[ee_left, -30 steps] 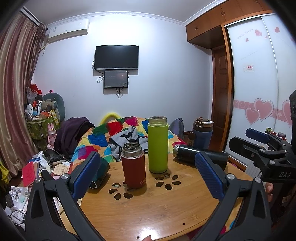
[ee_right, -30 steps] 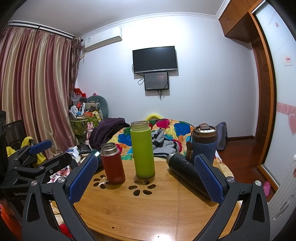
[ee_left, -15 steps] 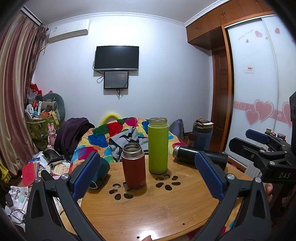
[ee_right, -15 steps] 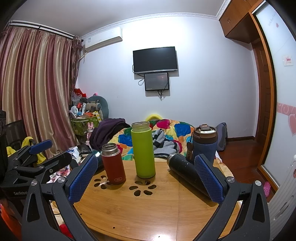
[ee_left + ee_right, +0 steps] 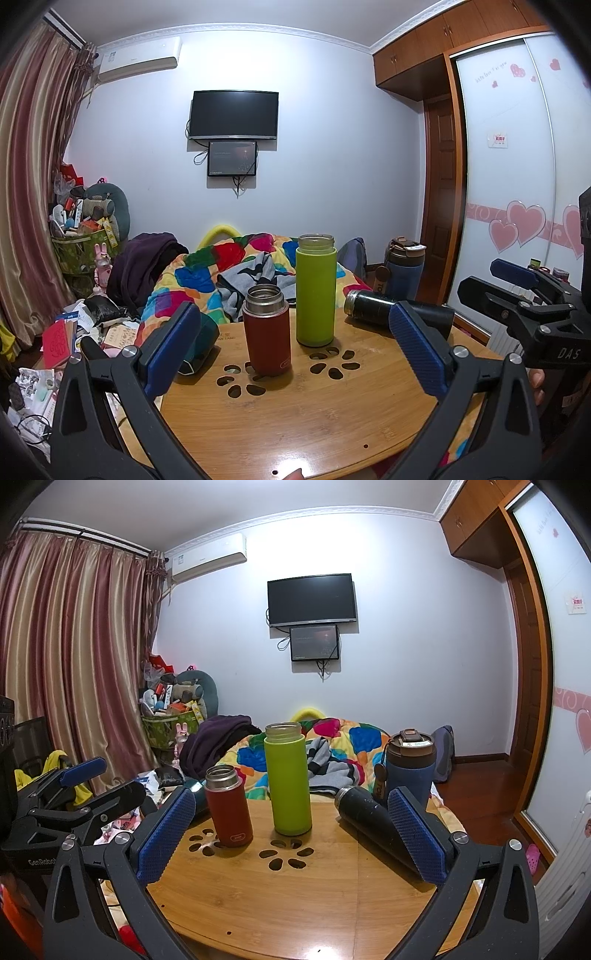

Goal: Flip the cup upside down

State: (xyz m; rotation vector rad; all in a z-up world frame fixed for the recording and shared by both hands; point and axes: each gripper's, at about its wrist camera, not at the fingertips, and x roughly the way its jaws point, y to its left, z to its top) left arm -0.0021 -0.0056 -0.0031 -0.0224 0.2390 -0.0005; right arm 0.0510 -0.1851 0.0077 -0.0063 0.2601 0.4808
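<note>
A short red cup (image 5: 267, 330) (image 5: 229, 806) and a tall green cup (image 5: 316, 290) (image 5: 287, 779) stand upright with open mouths on a round wooden table (image 5: 295, 417) (image 5: 295, 893). A black flask (image 5: 376, 308) (image 5: 364, 812) lies on its side at the right. My left gripper (image 5: 295, 347) is open and empty, short of the red cup. My right gripper (image 5: 291, 834) is open and empty, short of the green cup. Each gripper shows at the edge of the other's view: the right gripper (image 5: 517, 284), the left gripper (image 5: 85, 775).
A blue lidded tumbler (image 5: 410, 766) (image 5: 402, 264) stands at the table's far right. A dark teal object (image 5: 201, 339) lies at the table's left edge. A bed with a colourful quilt (image 5: 207, 280) sits behind the table. Clutter covers the floor at left (image 5: 66, 343).
</note>
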